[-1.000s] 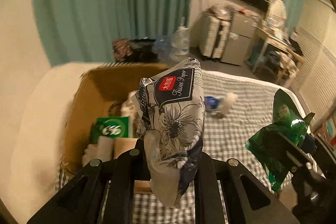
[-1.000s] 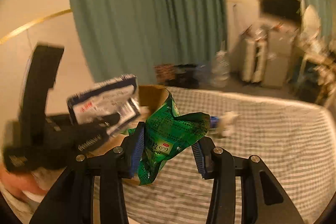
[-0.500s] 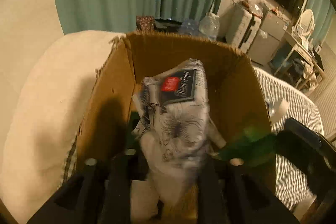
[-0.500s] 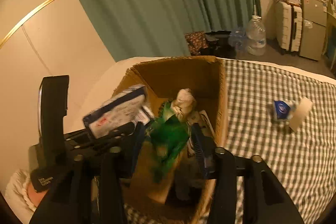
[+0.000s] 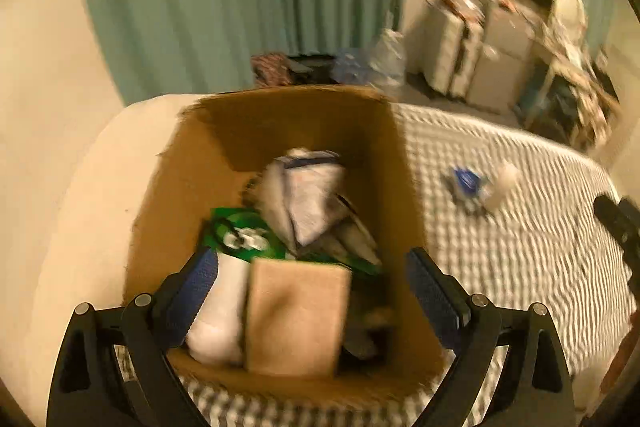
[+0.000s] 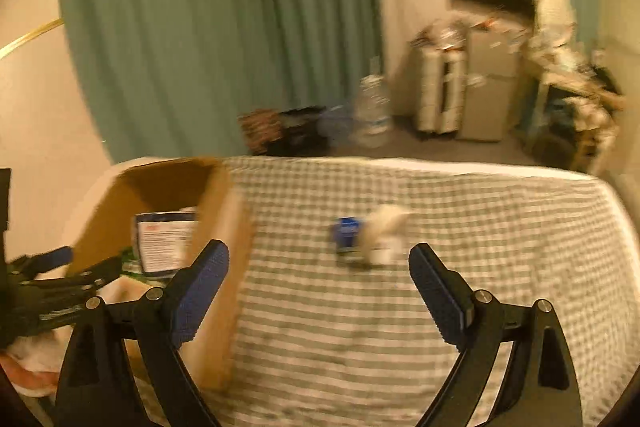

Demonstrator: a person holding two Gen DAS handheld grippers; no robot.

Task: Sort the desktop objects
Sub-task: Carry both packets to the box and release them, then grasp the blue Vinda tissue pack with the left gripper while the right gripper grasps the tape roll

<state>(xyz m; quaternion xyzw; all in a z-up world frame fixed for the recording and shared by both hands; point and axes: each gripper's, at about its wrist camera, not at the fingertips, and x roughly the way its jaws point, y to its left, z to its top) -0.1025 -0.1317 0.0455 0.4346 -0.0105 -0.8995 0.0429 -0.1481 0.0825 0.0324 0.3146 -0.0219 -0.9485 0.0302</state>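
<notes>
From the left wrist view, the left gripper (image 5: 312, 287) hangs over the near end of the cardboard box (image 5: 180, 195), its jaws opening wide with nothing pinched between them; what shows between the fingers lies down in the box, not in a grip. Inside the box a tissue pack (image 5: 308, 195) rests toward the far wall, a green packet (image 5: 244, 239) sits just in front of it, and a white bundle (image 5: 218, 311) and a tan block (image 5: 296, 319) fill the near end. Beyond the box's right wall, on the checked cloth (image 5: 520, 267), lie a small blue packet (image 5: 464, 181) and a white bottle (image 5: 500, 183), touching or nearly so; blur hides which. From the right wrist view, the right gripper (image 6: 318, 287) points at the checked cloth (image 6: 340, 339) to the right of the box (image 6: 224, 227), its jaws also opening and empty. The blue packet (image 6: 347, 235) and the white bottle (image 6: 386, 227) lie well apart from the box, ahead of the spread fingers. The tissue pack (image 6: 164, 243) shows over the box's rim, with the left gripper (image 6: 64, 267) beside it. I judge the drop into the box is just finishing; the next move calls for reaching to the two leftover things on the cloth, closing on one, and carrying it to the box
</notes>
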